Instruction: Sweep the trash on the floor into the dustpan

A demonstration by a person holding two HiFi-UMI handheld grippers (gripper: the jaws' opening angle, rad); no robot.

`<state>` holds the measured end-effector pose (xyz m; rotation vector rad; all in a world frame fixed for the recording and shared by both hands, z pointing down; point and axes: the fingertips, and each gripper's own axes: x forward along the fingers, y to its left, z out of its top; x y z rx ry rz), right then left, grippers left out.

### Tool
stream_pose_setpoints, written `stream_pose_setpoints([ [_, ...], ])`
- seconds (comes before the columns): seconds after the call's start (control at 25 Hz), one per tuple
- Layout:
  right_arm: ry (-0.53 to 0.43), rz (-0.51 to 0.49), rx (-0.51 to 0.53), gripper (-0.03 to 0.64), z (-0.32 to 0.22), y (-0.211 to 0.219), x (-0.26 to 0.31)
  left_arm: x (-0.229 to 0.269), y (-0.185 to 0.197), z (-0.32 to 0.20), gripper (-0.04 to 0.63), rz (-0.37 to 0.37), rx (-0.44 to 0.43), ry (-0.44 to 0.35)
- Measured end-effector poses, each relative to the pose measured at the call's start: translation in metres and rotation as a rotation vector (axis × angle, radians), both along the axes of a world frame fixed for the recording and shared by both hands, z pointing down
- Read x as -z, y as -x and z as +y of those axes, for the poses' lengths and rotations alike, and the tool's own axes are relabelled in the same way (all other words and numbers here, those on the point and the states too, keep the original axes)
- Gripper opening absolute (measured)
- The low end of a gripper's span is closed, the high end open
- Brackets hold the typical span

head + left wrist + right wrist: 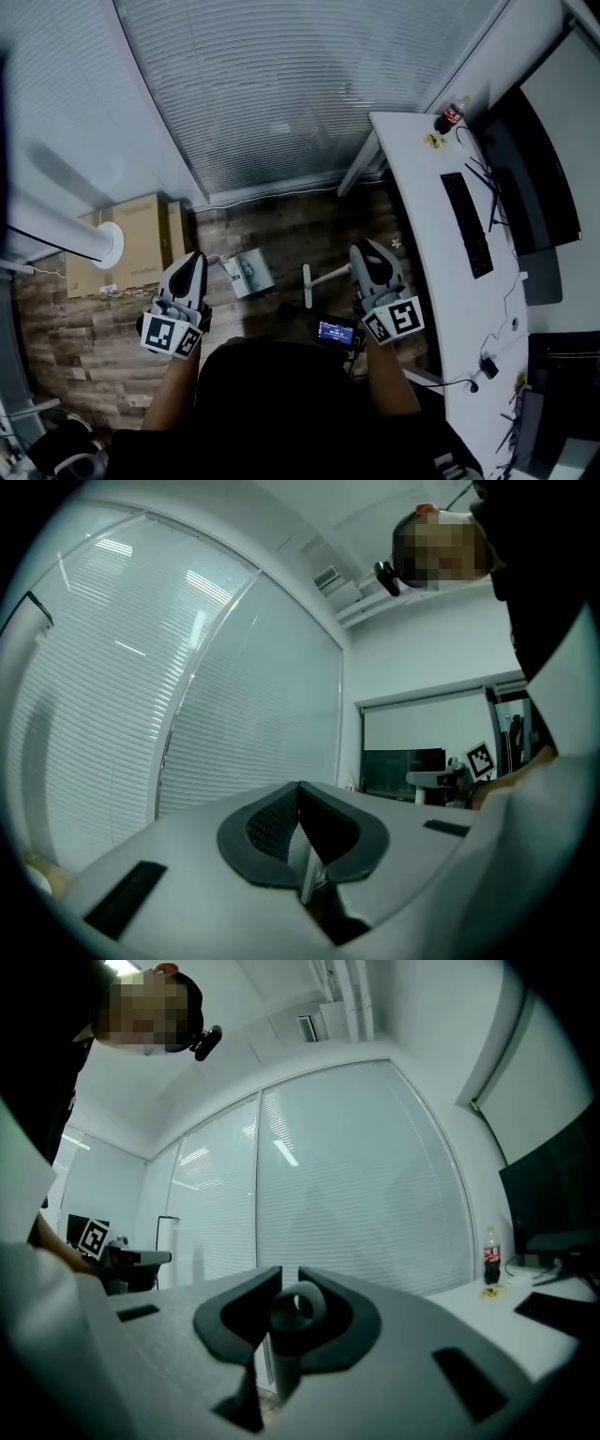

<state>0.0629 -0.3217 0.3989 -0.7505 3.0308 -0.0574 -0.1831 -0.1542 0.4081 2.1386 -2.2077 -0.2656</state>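
Clamping tight, the left gripper [300,803] pinches a thin white handle strip of the dustpan [248,274], and its pads meet on the strip. The dustpan sits just ahead of that gripper over the wood floor [94,328]; whether it touches down, cannot tell. The right gripper [289,1283] is clenched on the ring-ended handle of the broom [323,277]. The broom's white shaft runs out toward the dustpan, near it but apart. Both grippers point level in front of the person. A pale scrap [396,244] lies on the floor beside the white desk [412,187]. A cardboard box [141,239] stands far left, below the blinds [281,84].
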Motion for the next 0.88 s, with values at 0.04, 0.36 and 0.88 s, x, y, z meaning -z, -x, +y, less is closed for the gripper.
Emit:
stream_pose_setpoints([
  [0.04, 0.000, 0.004, 0.002, 0.058, 0.008, 0.001, 0.000, 0.001, -0.001, 0.005, -0.005, -0.002, -0.011, -0.002],
  [0.36, -0.013, 0.012, -0.025, 0.057, 0.077, -0.002, 0.012, -0.001, -0.015, 0.064, -0.005, 0.030, -0.114, 0.001],
  [0.88, -0.001, -0.021, -0.022, 0.057, 0.176, -0.024, 0.021, -0.006, -0.052, 0.131, -0.005, 0.010, -0.230, 0.005],
])
